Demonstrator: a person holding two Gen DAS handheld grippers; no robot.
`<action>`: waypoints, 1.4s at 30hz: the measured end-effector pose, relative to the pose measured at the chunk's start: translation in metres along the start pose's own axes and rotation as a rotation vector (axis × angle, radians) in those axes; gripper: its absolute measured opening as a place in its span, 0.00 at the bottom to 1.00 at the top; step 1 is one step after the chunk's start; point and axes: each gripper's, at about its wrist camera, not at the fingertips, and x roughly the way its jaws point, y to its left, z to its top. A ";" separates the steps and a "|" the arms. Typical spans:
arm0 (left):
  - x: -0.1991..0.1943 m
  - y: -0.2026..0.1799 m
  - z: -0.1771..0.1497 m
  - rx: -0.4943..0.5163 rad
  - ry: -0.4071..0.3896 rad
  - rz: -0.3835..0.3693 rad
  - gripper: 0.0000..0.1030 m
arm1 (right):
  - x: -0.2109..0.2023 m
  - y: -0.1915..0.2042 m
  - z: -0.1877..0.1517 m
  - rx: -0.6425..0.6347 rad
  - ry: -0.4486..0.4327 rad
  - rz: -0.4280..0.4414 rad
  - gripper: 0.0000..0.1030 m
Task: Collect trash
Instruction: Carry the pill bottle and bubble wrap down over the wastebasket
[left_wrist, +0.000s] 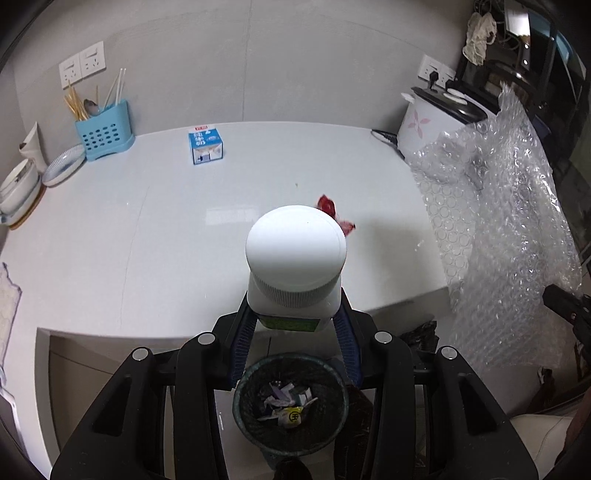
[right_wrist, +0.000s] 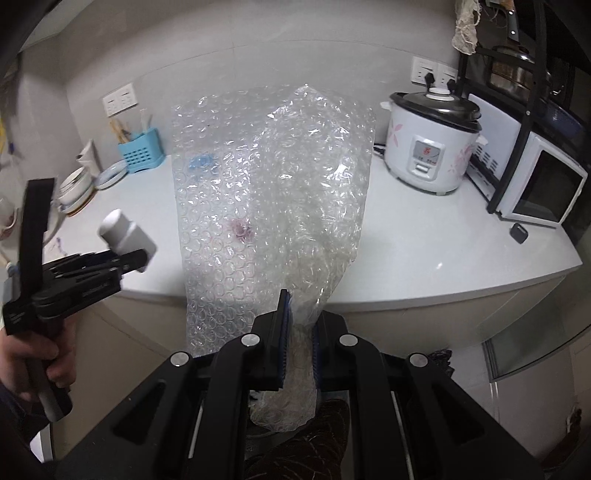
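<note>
Left wrist view, and the left gripper (left_wrist: 295, 314) is clamped on a white bottle (left_wrist: 295, 258), jaws set narrow against its square body, the broad ribbed cap pointing up and away from the camera. The bottle's long axis runs straight along the fingers. Here's the relation that matters: the mesh waste bin (left_wrist: 291, 402) sits directly beneath, showing between the two fingers with crumpled paper already inside. The bottle hangs above the bin's far rim, just off the counter (left_wrist: 147, 240) edge. My read is a small pull back toward the bin's middle and a release would drop it in base first.

Over on the right wrist view, the right gripper (right_wrist: 299, 347) is pinched tight on a big sheet of bubble wrap (right_wrist: 273, 192), which stands tall ahead of the fingers and droops below them. No bin visible there, so how that hand lies to it I can't tell; the left hand looks to be the one in position.

Still on the counter beyond the bin: a red wrapper (left_wrist: 334, 214) just behind the bottle's cap and a blue-and-white milk carton (left_wrist: 205, 144) further back, near the wall. Both are well apart from either gripper.
</note>
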 end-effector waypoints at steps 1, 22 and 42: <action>-0.001 -0.001 -0.007 0.004 0.001 -0.002 0.39 | -0.003 0.004 -0.008 -0.006 -0.001 0.015 0.09; 0.076 0.037 -0.149 -0.128 0.085 0.041 0.39 | 0.082 0.041 -0.135 -0.139 0.202 0.123 0.09; 0.221 0.044 -0.245 -0.093 0.203 0.019 0.39 | 0.225 0.046 -0.220 -0.112 0.399 0.120 0.09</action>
